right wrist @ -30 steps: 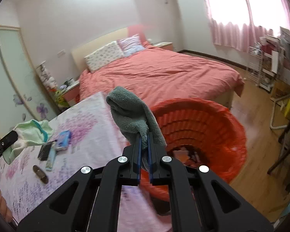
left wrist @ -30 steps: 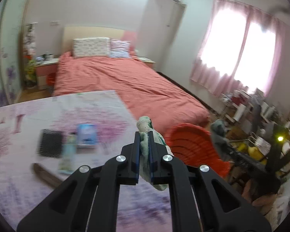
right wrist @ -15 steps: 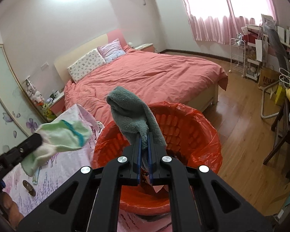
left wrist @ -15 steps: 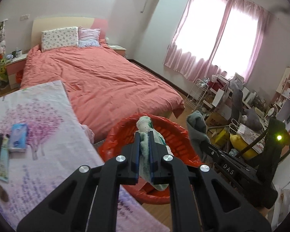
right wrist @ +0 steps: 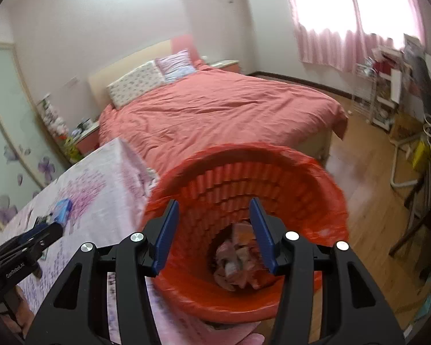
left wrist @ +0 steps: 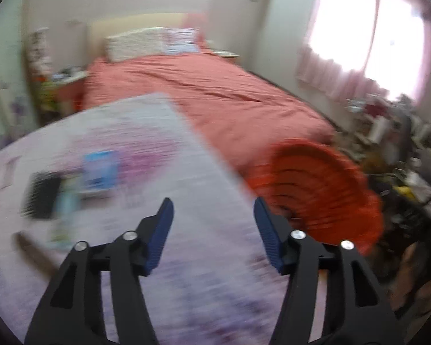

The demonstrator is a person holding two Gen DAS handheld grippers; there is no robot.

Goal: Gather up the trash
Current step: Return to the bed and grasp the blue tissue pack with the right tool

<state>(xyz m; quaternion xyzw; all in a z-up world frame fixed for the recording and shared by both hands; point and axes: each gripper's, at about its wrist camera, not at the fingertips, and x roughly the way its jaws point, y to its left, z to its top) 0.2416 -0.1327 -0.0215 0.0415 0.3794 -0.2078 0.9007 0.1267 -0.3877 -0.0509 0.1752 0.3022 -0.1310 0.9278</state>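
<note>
Ahead of you a wide bed with a salmon-pink duvet fills the room, 2 patterned pillows at its head and pink curtains over the bright window on the right.

Nearer you lies the worktop under a pale cloth printed with purple blossom; its far edge runs close to the foot of the bed.

Just off the right edge of that worktop stands the round red plastic waste basket lined with a red bag. At its bottom sits a heap of crumpled pinkish and pale trash.

Toward the left edge of the worktop, close together, you have a light-blue packet, a black ribbed comb-like piece and a pale green tube, all blurred in your left view, with a dark brown oblong thing nearer the front edge.

Your right tongs hang over the mouth of the basket, spread wide with nothing between them.

Your left tongs are over the worktop near its right edge, also spread wide and carrying nothing.
</note>
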